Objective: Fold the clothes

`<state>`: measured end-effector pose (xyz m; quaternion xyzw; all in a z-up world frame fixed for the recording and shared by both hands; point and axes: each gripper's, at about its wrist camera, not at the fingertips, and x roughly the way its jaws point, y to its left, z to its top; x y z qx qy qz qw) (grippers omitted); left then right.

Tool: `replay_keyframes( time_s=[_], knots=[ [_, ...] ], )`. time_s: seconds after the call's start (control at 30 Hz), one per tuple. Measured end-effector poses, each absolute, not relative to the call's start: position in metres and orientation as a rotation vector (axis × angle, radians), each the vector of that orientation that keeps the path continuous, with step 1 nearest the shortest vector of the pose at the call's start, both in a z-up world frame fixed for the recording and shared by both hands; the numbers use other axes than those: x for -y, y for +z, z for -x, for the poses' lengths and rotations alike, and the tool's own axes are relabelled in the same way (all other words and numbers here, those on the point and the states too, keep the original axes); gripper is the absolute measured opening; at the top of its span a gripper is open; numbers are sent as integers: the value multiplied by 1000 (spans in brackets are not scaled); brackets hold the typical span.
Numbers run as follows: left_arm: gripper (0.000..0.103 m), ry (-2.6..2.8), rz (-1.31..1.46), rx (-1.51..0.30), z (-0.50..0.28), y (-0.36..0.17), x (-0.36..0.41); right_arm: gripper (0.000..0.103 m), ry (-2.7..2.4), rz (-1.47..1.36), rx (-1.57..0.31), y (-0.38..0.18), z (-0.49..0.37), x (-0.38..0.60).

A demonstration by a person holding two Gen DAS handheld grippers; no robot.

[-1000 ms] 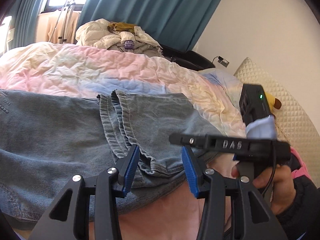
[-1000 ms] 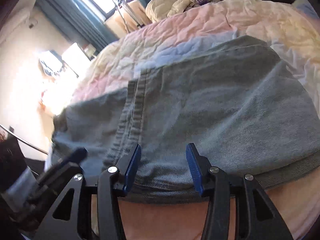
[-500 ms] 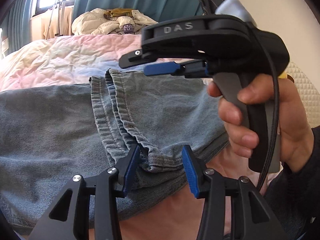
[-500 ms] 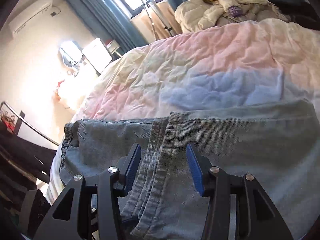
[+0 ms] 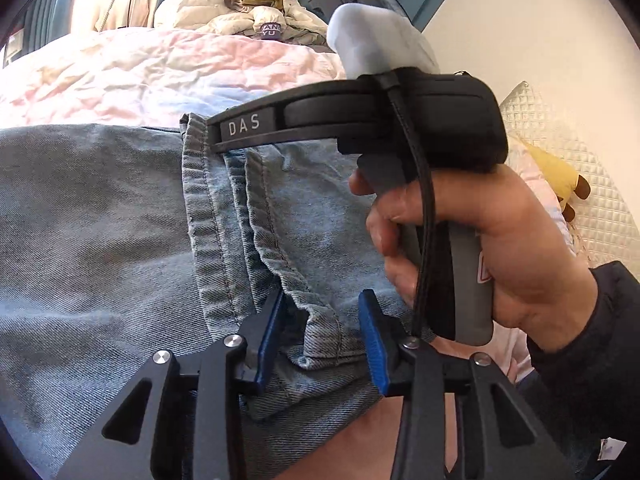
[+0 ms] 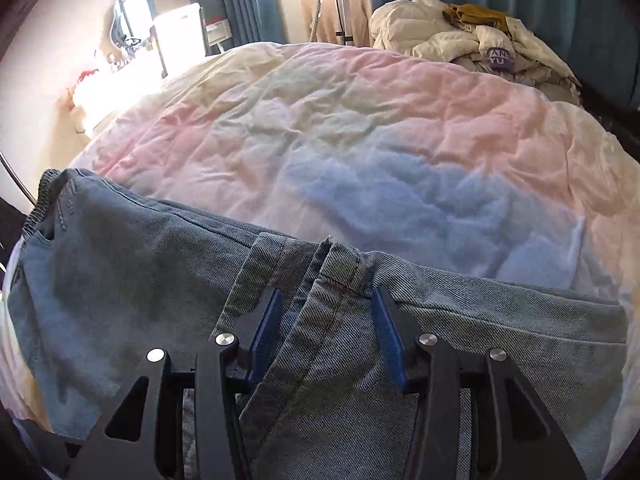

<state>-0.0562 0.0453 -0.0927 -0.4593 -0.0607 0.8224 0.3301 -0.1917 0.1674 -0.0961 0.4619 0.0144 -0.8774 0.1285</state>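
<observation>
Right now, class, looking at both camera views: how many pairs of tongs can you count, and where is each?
2. The left tongs are closing around a folded hem at the near edge of the jeans. The right tongs are closing around hem folds at the jeans' far edge. No others visible.

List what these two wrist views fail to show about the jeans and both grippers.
- Left wrist view: the right gripper's body and the hand holding it cover part of the jeans; its fingertips are hidden.
- Left gripper: jaws closing around a hem fold; whether the pads press yet is unclear.
- Right wrist view: the jeans' near part runs under the right gripper and off the bottom edge.
- Purple label on the pile: too small to read.
</observation>
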Motion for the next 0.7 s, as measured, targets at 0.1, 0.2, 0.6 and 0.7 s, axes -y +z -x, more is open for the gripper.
replay_keyframes(
  time_s=[0.1,0.2,0.6,0.7],
  knots=[
    [16,2129,1202,221,55,-92,-39,28,-2575,-1352,93,-100,193,-181],
    [11,2139,1145,219,46,-84,-37,9,-2589,-1343,224,-98,193,-194],
    [8,2167,1048,289,22,-46,-9,7,-2587,-1114,313,-46,170,-186],
    [8,2183,1082,276,18,-48,-8,7,-2549,-1144,305,-56,172,-176]
  ],
)
